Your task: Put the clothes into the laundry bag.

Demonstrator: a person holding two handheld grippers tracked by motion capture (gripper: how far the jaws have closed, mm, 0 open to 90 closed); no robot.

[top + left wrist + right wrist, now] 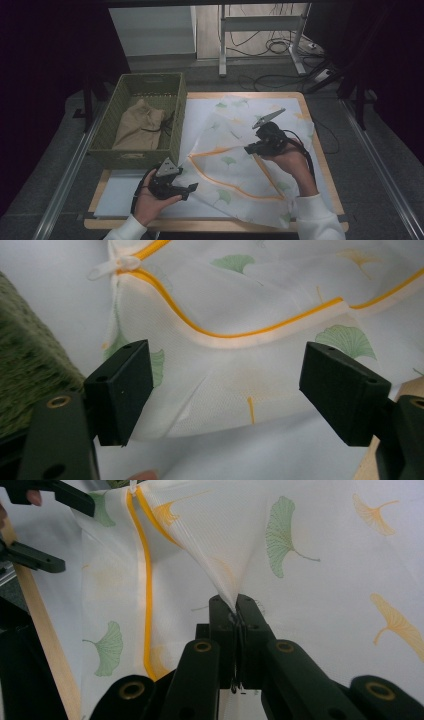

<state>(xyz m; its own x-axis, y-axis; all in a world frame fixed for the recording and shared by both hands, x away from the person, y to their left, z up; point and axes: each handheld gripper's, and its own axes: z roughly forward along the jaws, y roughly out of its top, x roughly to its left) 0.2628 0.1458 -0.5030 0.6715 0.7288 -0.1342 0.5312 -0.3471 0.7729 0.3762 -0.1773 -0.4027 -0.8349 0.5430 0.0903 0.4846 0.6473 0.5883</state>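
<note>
I have the white mesh laundry bag printed with green and orange ginkgo leaves and edged with an orange zipper [235,160] spread over the white-topped wooden surface [120,197], just beside the green woven basket [172,150] that holds a tan drawstring pouch [137,125]. My right tool [236,611] is clamped tight on a pinch of the mesh and lifts it into a tent, on the side of the bag away from the basket. My left tool [225,390] stands wide with nothing between its pads, facing the bag's corner nearest the basket, where the white zipper pull [117,265] sits at the end of the orange band. I judge this bag very light, limp and thin: it drapes and folds from any single grip, so one pinch will not keep it flat or open. The mesh looks fine enough to snag or slide between smooth pads. I would take the second hold on the stitched zipper edge near that pull, where the doubled seam gives firmer material than open mesh.
</note>
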